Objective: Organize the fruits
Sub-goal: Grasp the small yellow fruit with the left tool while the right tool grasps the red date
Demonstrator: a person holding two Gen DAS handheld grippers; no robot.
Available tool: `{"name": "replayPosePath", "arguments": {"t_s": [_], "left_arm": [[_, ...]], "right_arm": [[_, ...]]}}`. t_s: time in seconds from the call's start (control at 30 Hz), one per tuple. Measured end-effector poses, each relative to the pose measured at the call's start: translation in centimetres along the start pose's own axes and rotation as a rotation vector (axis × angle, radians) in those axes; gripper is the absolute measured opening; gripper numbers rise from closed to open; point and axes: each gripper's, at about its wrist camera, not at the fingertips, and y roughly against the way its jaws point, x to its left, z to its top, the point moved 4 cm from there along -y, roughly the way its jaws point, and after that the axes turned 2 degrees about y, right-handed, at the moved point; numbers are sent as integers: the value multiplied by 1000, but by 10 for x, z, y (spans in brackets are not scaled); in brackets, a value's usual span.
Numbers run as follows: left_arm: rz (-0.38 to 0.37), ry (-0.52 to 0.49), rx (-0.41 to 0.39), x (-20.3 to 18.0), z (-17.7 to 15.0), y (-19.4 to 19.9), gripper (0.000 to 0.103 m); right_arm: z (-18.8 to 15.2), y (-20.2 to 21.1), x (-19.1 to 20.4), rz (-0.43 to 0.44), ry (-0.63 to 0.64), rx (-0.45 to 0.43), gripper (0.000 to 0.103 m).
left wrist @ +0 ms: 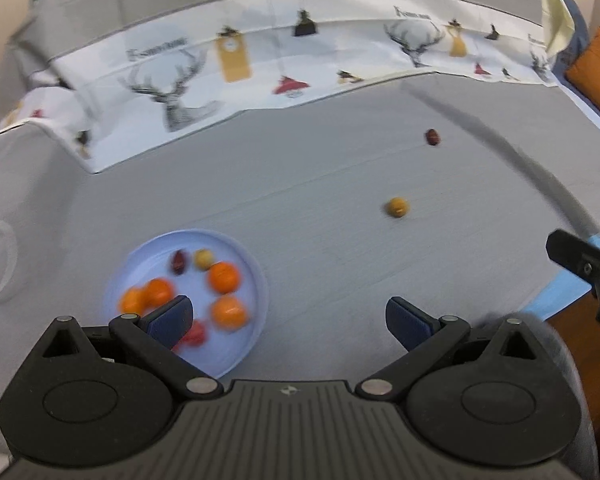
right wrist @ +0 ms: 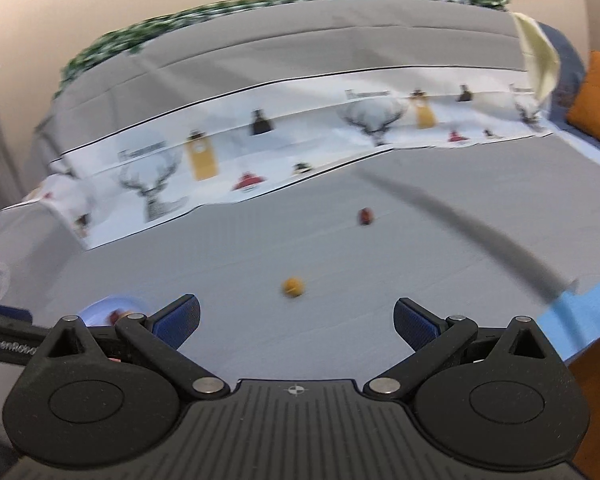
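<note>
**Fruits: two loose, seven plated, collection under way**

Fruits are lying in two groups on a grey-covered surface that is looking like a bed.

- Plate (left wrist: pixel 256 280), pale blue, near left: it is carrying four oranges (left wrist: pixel 223 277), one yellow fruit (left wrist: pixel 203 258), one dark red fruit (left wrist: pixel 179 262) and one red piece (left wrist: pixel 196 334) partly hidden behind a finger. Seven in all, though blur is making the count uncertain.
- Loose yellow-orange fruit (right wrist: pixel 293 287): one, sitting well apart from the plate, ahead of the right gripper.
- Loose dark red fruit (right wrist: pixel 365 216): one, lying farther back, near the deer-print cloth (right wrist: pixel 220 160).

Left gripper (left wrist: pixel 289 322): jaws standing wide, holding nothing, hovering beside the plate. Right gripper (right wrist: pixel 297 320): jaws wide, holding nothing.

Step, as judged: gathering is nearing its end, with two pieces remaining. The next move is calling for the right gripper to reach forward over the yellow-orange fruit, close gently on it, since it is likely to roll, and carry it to the plate.
</note>
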Motion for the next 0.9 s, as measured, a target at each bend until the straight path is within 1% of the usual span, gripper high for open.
{"name": "replayPosePath", "arguments": {"t_s": [0.13,0.23,0.3,0.37,0.4,0.53,0.6,0.63,0.7,0.77,0.83,0.9], "left_arm": [[-59,-26,11,-37,23,-46,103],[-77,-54,29,-62,39,-87,103],[-72,-68,50,-74,47,-115,103],[-76,-90,65,-87,55,-144,103],[-73,-97,71,-91,58,-156,103],[-70,-117,125,-104,66,-213,103],[-52,-128,149,-107,69,-240,103],[-51,-129,151,-107,70,-249,103],[-90,-103,128,-105,73,-256,103],[-104,-82,124,-102,76,-263,103],[-108,-91,111,-102,77,-265,103],[-112,-103,108,-101,77,-267,103]], "right_arm": [[14,-47,-39,-73,11,3,102],[17,-92,-65,-126,12,28,102],[19,-127,-80,-139,3,60,102],[21,-161,-90,-128,-5,101,102],[22,-180,-94,-115,0,106,102],[27,-248,-101,-111,29,142,102],[30,-284,-104,-104,48,156,102],[32,-299,-103,-104,60,156,102],[36,-326,-101,-102,96,144,102],[39,-348,-98,-100,119,123,102],[40,-369,-96,-98,117,117,102],[39,-378,-91,-135,149,77,102]]}}
